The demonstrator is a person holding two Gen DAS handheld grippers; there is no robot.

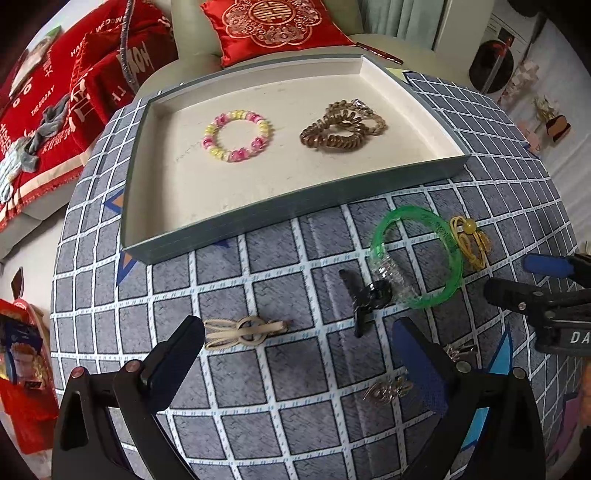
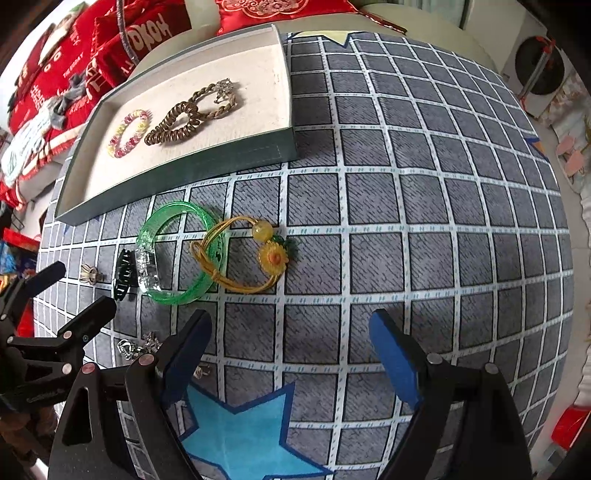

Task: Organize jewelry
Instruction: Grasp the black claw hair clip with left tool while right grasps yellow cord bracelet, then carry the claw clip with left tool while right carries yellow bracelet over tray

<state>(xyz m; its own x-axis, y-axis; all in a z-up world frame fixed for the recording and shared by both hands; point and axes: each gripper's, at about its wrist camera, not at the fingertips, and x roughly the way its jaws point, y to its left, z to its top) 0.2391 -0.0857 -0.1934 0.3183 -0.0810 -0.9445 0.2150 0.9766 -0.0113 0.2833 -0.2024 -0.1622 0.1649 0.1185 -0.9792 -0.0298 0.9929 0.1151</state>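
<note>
While hovering over the grid-printed mat [image 2: 406,206], both tongs gaping wide, gripping nothing.

Writing: "DA" in white on the right gripper [image 1: 532,277] body, rest cut off. "WEDDING" and "THE BIGDAY" showing on the red cloth [image 1: 48,110] beyond the tray [image 1: 295,206]; gold double-happiness emblem on the red satin cushion [image 1: 273,26] behind the tray.

Tongs: left gripper [image 1: 299,343] spread, blue-padded fingers clear of the mat, straddling a black claw clip [image 1: 365,299]; not touching it, as far as can be told. Right gripper [image 2: 291,332] likewise released, bare mat between its fingers.

Jewelry, placed against the tray:
- Inside tray, on cream lining: pink-and-yellow beaded bracelet [image 1: 236,134], round, glossy; beside it a brown coiled hair tie [image 1: 328,133] overlapping a braided bronze chain [image 1: 369,118].
- Outside, near the tray's front wall: translucent green bangle [image 2: 177,254], rigid, lying over a clear faceted piece [image 2: 147,269] and touching the black claw clip [image 2: 123,275].
- Overlapping the bangle on the side away from the clip: yellow elastic tie [image 2: 236,258] with amber bead and sunflower charm [image 2: 273,258].
- Farther from the tray: beige looped hair clip [image 1: 243,330], flat, bow-like.
- Farthest from the tray, by the left fingers: small metallic pieces [image 1: 388,391], too blurred to identify.
</note>
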